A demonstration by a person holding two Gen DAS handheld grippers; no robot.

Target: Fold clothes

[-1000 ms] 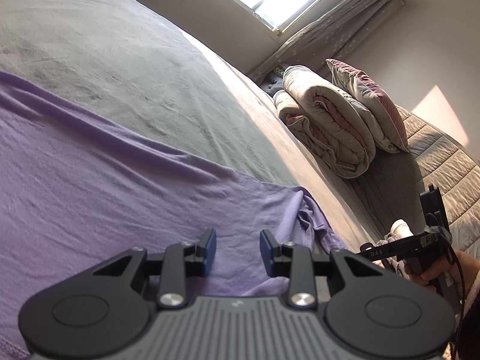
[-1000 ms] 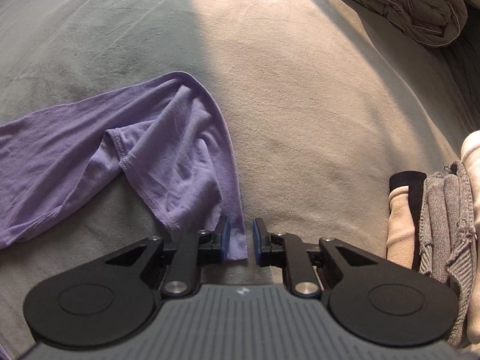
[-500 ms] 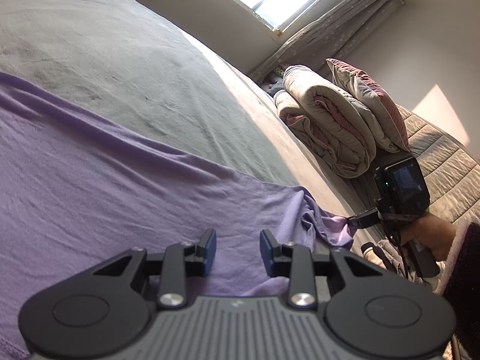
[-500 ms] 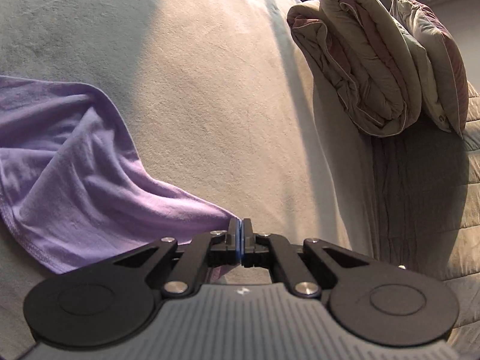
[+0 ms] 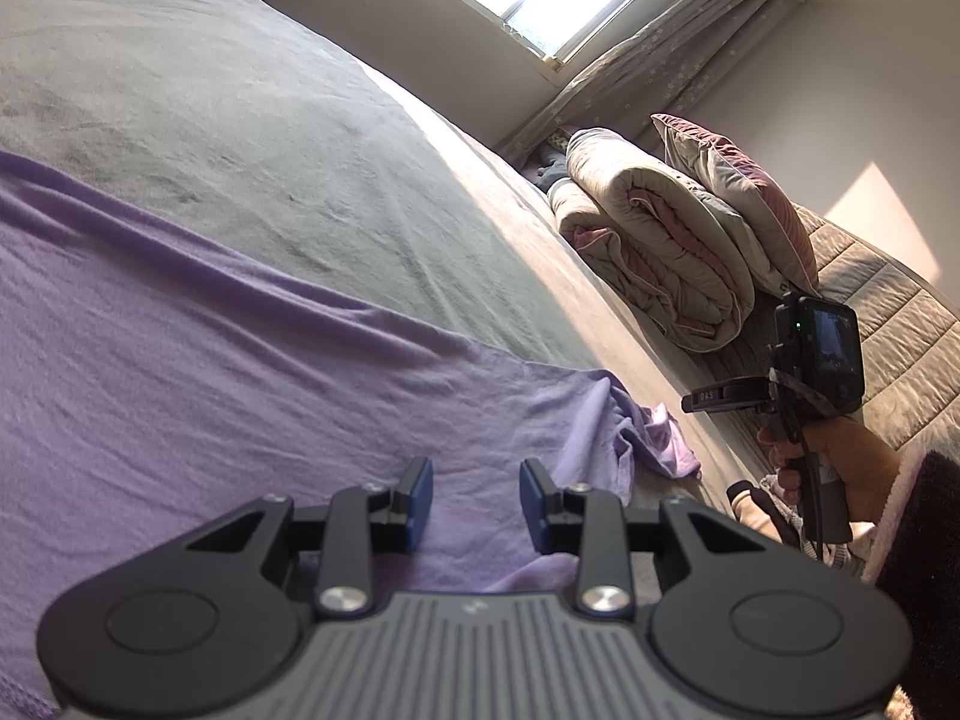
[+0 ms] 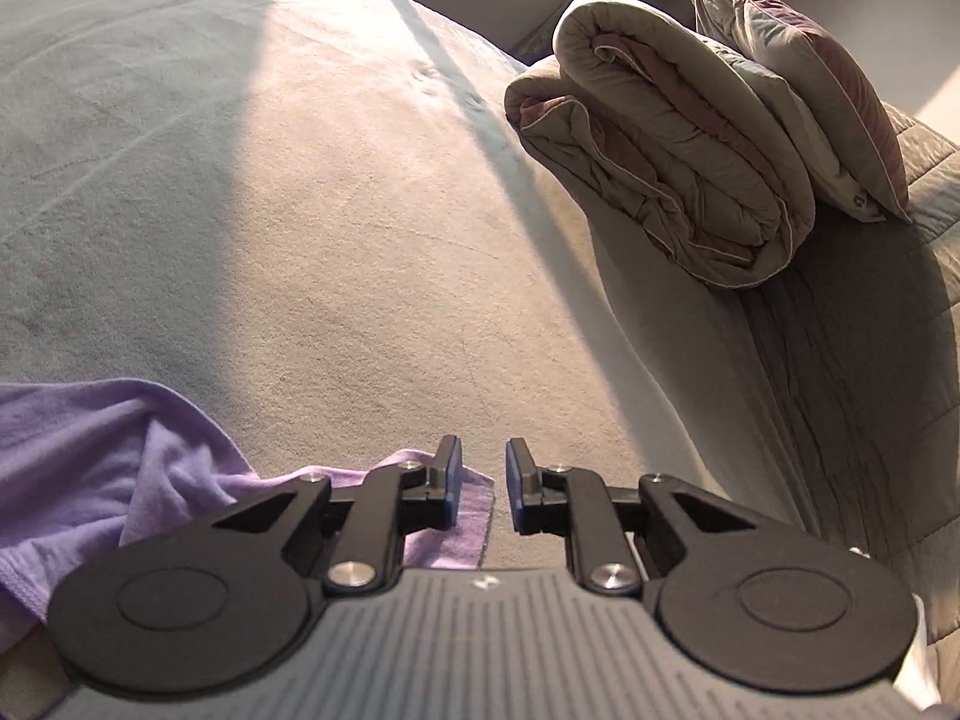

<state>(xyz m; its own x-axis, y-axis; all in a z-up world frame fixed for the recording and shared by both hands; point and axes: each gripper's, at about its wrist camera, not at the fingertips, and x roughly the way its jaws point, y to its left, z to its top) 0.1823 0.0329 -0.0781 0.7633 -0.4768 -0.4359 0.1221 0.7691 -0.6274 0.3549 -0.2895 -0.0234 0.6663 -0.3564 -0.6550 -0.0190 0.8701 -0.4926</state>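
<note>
Now the right gripper (image 6: 483, 483), its jaws just opening, lets go the purple shirt (image 5: 180, 360); its bunched sleeve (image 6: 120, 456) could crease the fold. Left gripper (image 5: 475, 501) hovers agape.

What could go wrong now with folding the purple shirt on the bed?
The right gripper has just been opening, with nothing between its fingers, so the sleeve corner lies loose and could stay bunched. The purple shirt is wrinkled; folding now might trap creases. The left gripper is open above the cloth, so nothing pins the shirt if it gets tugged.
</note>
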